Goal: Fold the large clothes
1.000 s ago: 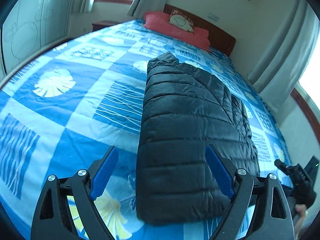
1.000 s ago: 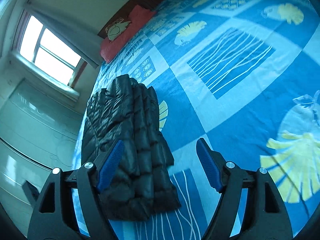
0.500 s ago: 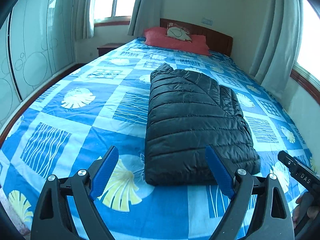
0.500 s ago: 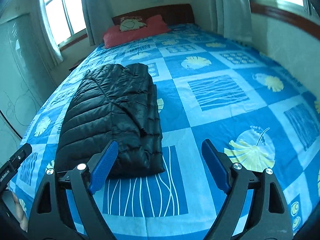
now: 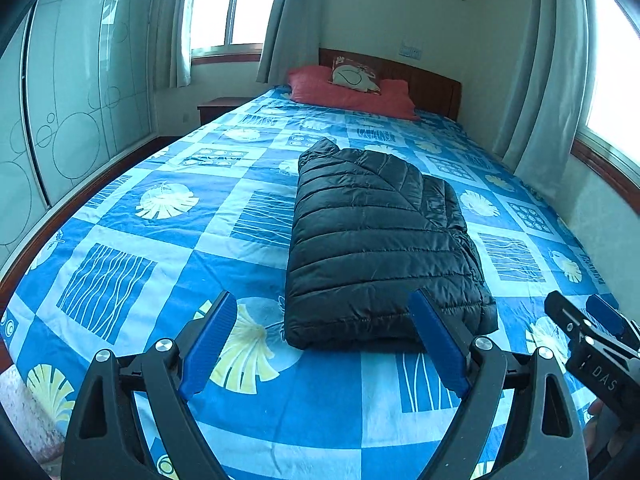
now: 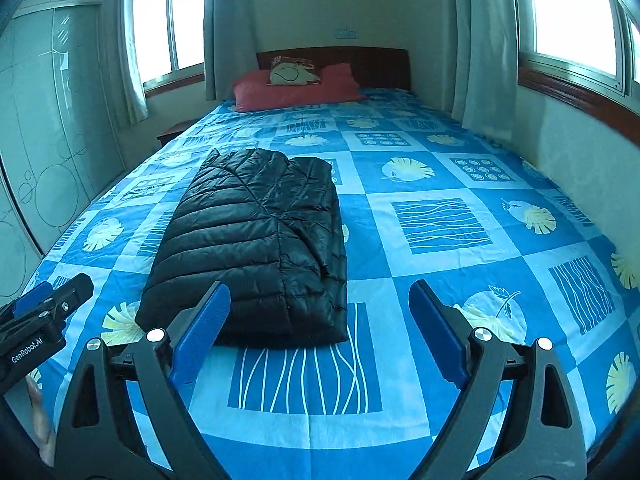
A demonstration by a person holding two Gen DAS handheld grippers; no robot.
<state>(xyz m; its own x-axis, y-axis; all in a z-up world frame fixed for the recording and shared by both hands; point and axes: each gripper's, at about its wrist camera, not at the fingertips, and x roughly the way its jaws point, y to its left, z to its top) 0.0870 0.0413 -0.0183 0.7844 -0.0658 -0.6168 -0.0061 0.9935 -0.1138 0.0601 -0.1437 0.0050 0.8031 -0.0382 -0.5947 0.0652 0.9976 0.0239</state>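
Left wrist view: we hold the left gripper (image 5: 322, 344) above the bed's foot, fingers spread wide, gripping nothing. Ahead lies the black puffer jacket (image 5: 376, 240) — folded into a compact rectangle on the blue patterned bedspread (image 5: 160, 248). Farther right, our right gripper (image 6: 320, 330) hangs likewise spread and empty — jacket beyond its left finger.

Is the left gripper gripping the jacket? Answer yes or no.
No. The left gripper is open and empty, short of the folded jacket on the bed.
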